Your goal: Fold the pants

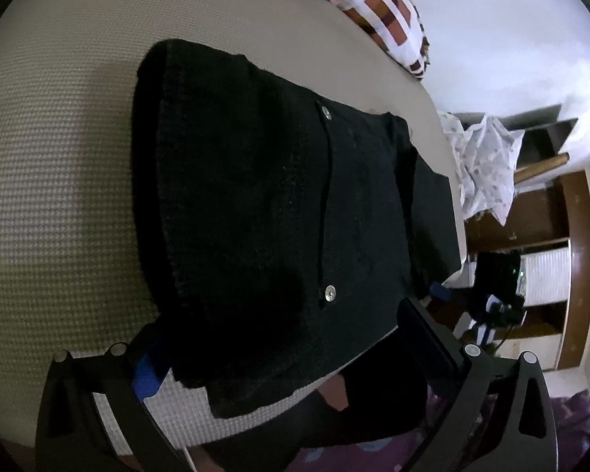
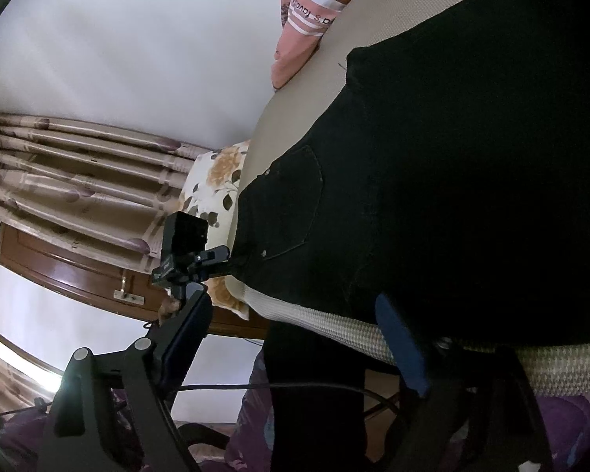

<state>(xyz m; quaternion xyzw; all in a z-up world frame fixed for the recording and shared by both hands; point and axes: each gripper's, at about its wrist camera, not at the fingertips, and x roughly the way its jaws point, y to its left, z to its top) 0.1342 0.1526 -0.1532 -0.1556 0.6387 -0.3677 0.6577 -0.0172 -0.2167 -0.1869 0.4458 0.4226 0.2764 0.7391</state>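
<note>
One pair of black pants (image 1: 279, 204) lies on one bed (image 1: 59, 157), with two metal rivets (image 1: 330, 293) showing, one patterned pillow (image 1: 385, 19), and one floral cushion (image 2: 212, 188).

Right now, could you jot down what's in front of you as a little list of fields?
item: black pants, folded
rests on: beige textured bed cover, near its edge
left gripper: open, pants edge between the fingers, no grip
right gripper: open, at the bed edge
beyond: striped pillow, floral pillow, curtain
</note>
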